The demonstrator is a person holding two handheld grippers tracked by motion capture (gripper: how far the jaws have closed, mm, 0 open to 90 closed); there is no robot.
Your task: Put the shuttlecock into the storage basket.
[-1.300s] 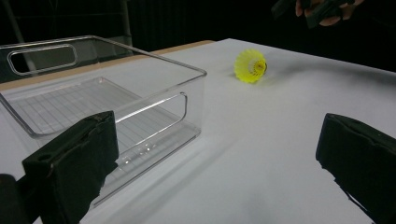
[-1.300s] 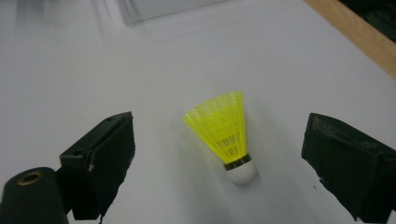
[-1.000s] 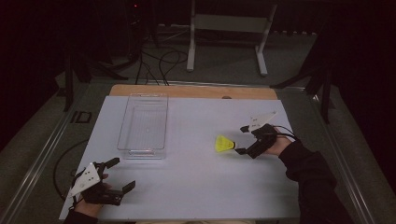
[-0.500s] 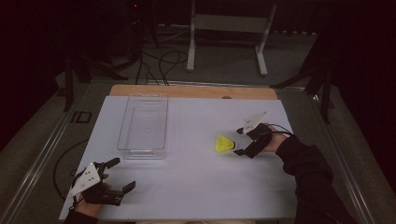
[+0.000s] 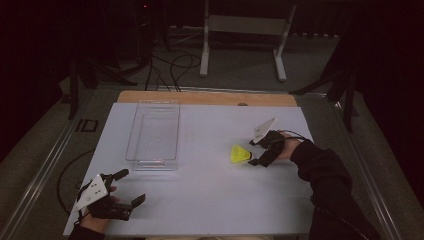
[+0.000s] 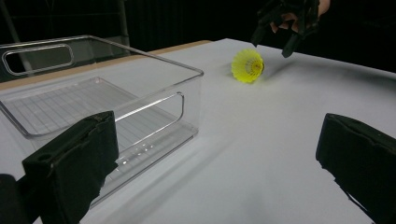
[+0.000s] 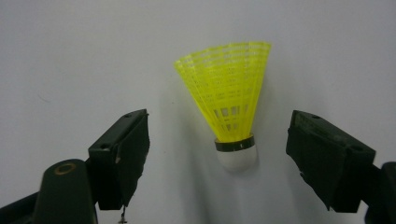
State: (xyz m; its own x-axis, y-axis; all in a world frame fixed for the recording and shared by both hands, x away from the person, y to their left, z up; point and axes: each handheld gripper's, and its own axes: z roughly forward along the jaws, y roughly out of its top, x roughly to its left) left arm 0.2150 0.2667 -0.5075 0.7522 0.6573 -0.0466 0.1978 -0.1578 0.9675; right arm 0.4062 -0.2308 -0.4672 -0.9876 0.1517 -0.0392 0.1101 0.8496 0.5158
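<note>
Shuttlecock (image 7: 231, 109) on table — uncovered | right claw (image 7: 217, 154) spread around its cork | left claw (image 5: 125, 187) released

Two hand-held black grippers, the left gripper (image 5: 131, 187) and right gripper (image 5: 253, 153), each fitted with blocky matte jaws, a grey three-cornered top plate and a trailing cable; a dark long sleeve (image 5: 325, 175) is worn.

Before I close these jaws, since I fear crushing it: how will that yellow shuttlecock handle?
The shuttlecock probably weighs very little: its skirt is open mesh. That thin lattice likely flexes or crumples if squeezed; the white cork looks firmer. Lying on its side on the table, it may roll in an arc if nudged.
</note>
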